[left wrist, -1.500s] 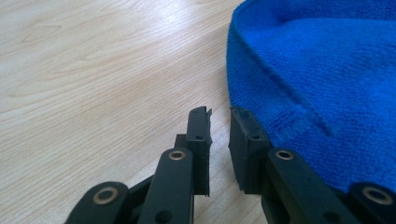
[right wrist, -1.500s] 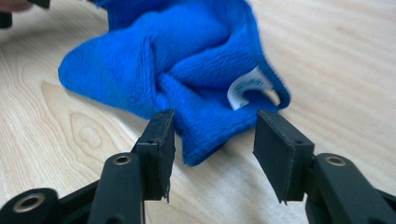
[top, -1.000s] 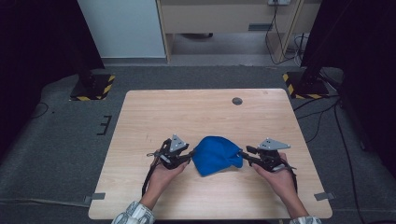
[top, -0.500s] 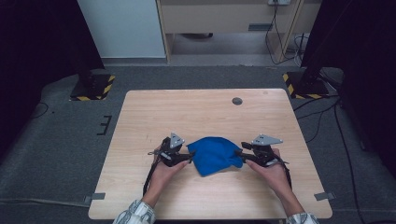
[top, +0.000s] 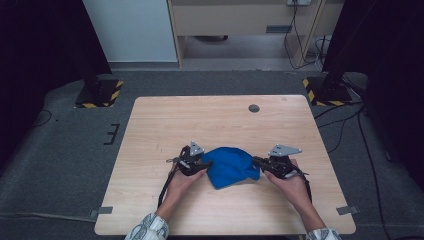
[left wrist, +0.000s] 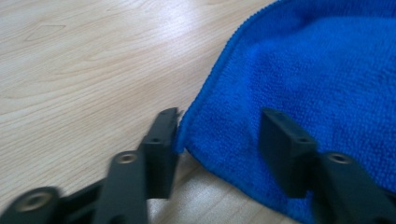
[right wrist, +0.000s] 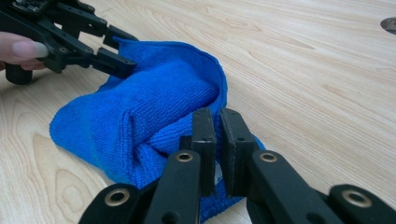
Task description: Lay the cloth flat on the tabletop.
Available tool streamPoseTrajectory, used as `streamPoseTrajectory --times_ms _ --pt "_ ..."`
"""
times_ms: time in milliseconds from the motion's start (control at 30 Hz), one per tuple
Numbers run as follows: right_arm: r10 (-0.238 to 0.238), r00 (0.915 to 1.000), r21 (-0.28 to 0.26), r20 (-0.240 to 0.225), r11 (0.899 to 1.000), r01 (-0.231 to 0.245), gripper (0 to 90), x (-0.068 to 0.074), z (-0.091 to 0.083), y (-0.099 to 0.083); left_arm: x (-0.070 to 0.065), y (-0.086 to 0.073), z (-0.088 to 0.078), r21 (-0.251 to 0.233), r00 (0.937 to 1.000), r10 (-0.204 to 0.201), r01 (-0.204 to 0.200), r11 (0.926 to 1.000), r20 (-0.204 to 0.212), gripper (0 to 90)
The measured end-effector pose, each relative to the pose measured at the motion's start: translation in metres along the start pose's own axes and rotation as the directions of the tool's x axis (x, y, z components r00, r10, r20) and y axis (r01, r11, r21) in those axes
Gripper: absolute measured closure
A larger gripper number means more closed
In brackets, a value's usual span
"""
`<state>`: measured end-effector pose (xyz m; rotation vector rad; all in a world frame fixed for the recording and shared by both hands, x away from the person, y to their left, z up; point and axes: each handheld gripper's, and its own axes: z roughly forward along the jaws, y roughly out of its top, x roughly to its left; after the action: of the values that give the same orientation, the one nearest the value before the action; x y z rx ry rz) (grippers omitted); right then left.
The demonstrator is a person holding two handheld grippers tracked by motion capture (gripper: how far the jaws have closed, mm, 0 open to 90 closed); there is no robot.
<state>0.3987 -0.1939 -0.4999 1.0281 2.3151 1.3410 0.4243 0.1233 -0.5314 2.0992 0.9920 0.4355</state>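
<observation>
Lying crumpled on the near middle of the pale wooden tabletop (top: pixel 165 120): a soft blue microfibre cloth (top: pixel 230 165). Pinching its right-hand fold, the right gripper (right wrist: pixel 217 122), fingers having just been closing and now pressed nearly together on the pile. Straddling the stitched hem at the opposite edge, the left gripper (left wrist: pixel 219 133), fingers having just been closing yet standing spread, not clamping. Likely handling: light, limp, draping and bunching rather than slipping. Best hold: hemmed edges or corners, not the loose middle.
</observation>
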Motion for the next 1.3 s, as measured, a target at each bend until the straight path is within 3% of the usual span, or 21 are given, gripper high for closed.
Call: streamPoseTrajectory --times_ms 33,100,133,167,200,267,367,400,433,467,533,633,733,800,833,933,967,1067,1300 --pt "0.002 1.0000 -0.006 -0.003 1.000 -0.002 86.0 0.002 -0.002 0.002 -0.001 0.001 -0.001 -0.010 0.9999 -0.008 0.008 0.9999 0.014 65.1" --pt "0.002 1.0000 -0.010 -0.002 1.000 -0.002 86.2 0.004 -0.005 0.004 -0.002 0.001 -0.002 -0.015 0.9998 -0.012 0.012 0.9998 0.019 78.2" --pt "0.002 1.0000 -0.010 -0.002 1.000 -0.002 86.2 0.004 -0.005 0.004 -0.003 0.002 -0.003 -0.022 0.9998 -0.008 0.008 0.9997 0.020 78.2" --pt "-0.005 1.0000 -0.006 0.000 1.000 0.005 86.4 0.008 -0.008 0.006 -0.005 0.005 -0.007 -0.038 0.9996 -0.002 0.003 0.9993 0.029 85.9" --pt "-0.011 0.9999 -0.001 0.003 1.000 0.011 86.4 0.010 -0.010 0.007 -0.005 0.005 -0.007 -0.038 0.9996 -0.002 0.003 0.9993 0.029 87.4" --pt "-0.023 0.9997 0.007 0.012 1.000 0.023 86.4 0.014 -0.016 0.009 -0.006 0.011 -0.020 -0.076 0.9996 -0.006 0.008 0.9971 0.028 87.8" --pt "-0.035 0.9990 0.021 0.028 0.999 0.035 86.4 0.018 -0.024 0.012 -0.006 0.016 -0.032 -0.088 0.9995 0.004 -0.001 0.9961 0.032 88.2" --pt "-0.039 0.9983 0.035 0.044 0.999 0.038 86.4 0.022 -0.035 0.016 -0.007 0.021 -0.048 -0.117 0.9997 0.025 -0.024 0.9929 0.006 88.2" --pt "-0.039 0.9983 0.035 0.044 0.999 0.038 86.4 0.022 -0.035 0.016 -0.007 0.021 -0.048 -0.117 0.9997 0.025 -0.024 0.9929 0.006 88.3" --pt "-0.031 0.9983 0.041 0.049 0.999 0.029 86.3 0.023 -0.044 0.020 -0.004 0.026 -0.063 -0.143 0.9998 0.013 -0.011 0.9896 0.014 88.3" --pt "-0.032 0.9981 0.064 0.053 0.998 0.028 86.1 0.023 -0.046 0.024 -0.001 0.029 -0.072 -0.144 0.9996 0.006 -0.002 0.9895 0.029 88.3" --pt "-0.037 0.9975 0.098 0.060 0.995 0.031 85.5 0.020 -0.038 0.026 0.003 0.028 -0.068 -0.107 0.9996 0.021 -0.019 0.9941 0.018 88.3" --pt "-0.026 0.9980 0.123 0.057 0.992 0.019 83.7 0.011 -0.011 0.026 0.012 0.019 -0.056 -0.079 0.9996 -0.021 0.022 0.9967 0.017 88.3" --pt "0.007 0.9992 0.119 0.038 0.993 -0.012 80.2 0.000 0.014 0.021 0.016 0.014 -0.050 -0.061 0.9999 -0.010 0.009 0.9981 -0.009 88.1" --pt "0.007 0.9992 0.119 0.038 0.993 -0.012 80.2 0.000 0.014 0.021 0.016 0.014 -0.050 -0.061 0.9999 -0.010 0.009 0.9981 -0.009 88.1" --pt "0.022 0.9985 0.115 0.049 0.993 -0.028 68.5 -0.006 0.028 0.014 0.018 0.010 -0.047 -0.046 0.9998 -0.009 0.008 0.9989 -0.018 88.1" --pt "0.018 0.9976 0.103 0.067 0.994 -0.025 60.4 -0.006 0.025 0.012 0.018 0.009 -0.047 -0.041 0.9997 -0.004 0.003 0.9991 -0.023 88.1" --pt "0.032 0.9971 0.064 0.070 0.997 -0.037 54.3 -0.005 0.012 0.011 0.018 0.008 -0.048 -0.051 0.9997 -0.004 0.003 0.9987 -0.025 88.0" --pt "0.073 0.9933 0.027 0.090 0.997 -0.075 53.4 -0.012 -0.013 0.004 0.017 0.008 -0.050 -0.057 0.9995 0.000 -0.002 0.9984 -0.031 87.8"
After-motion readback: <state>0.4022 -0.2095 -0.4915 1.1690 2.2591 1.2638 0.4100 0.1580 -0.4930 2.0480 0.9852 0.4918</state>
